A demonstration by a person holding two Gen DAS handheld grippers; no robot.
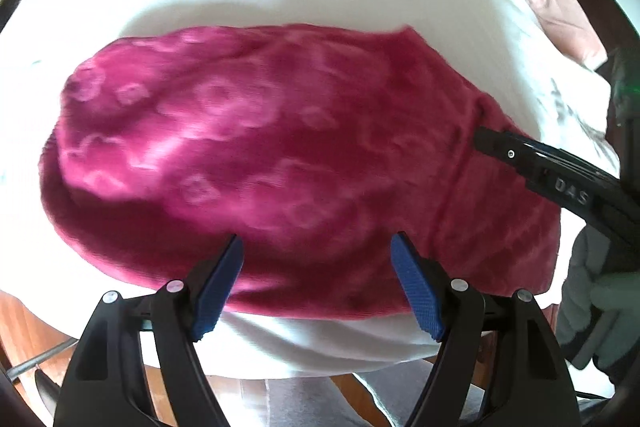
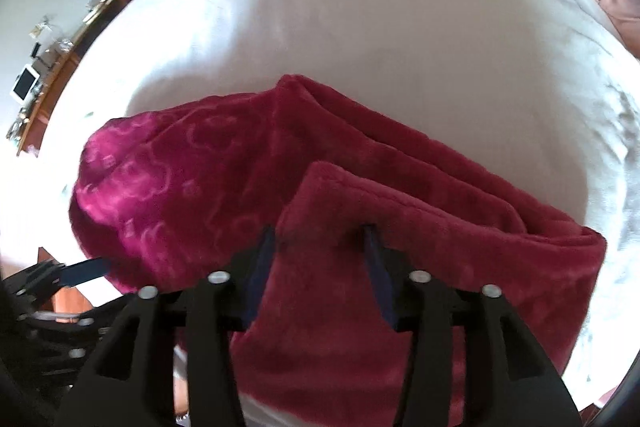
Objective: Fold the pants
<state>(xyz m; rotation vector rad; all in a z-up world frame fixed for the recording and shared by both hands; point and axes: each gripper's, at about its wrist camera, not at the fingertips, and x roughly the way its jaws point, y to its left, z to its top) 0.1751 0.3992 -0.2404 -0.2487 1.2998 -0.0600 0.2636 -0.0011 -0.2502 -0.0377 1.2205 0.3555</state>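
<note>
magenta fleece pants (image 1: 256, 155), long axis left-right, corner seemingly between right gripper (image 2: 320, 239) pads

One pants (image 1: 260, 147), two claws (image 1: 316, 283)

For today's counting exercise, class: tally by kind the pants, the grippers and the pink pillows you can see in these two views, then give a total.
Magenta pants: 1
Grippers: 2, the left gripper and the right gripper
Pink pillow: 1
Total: 4
</note>
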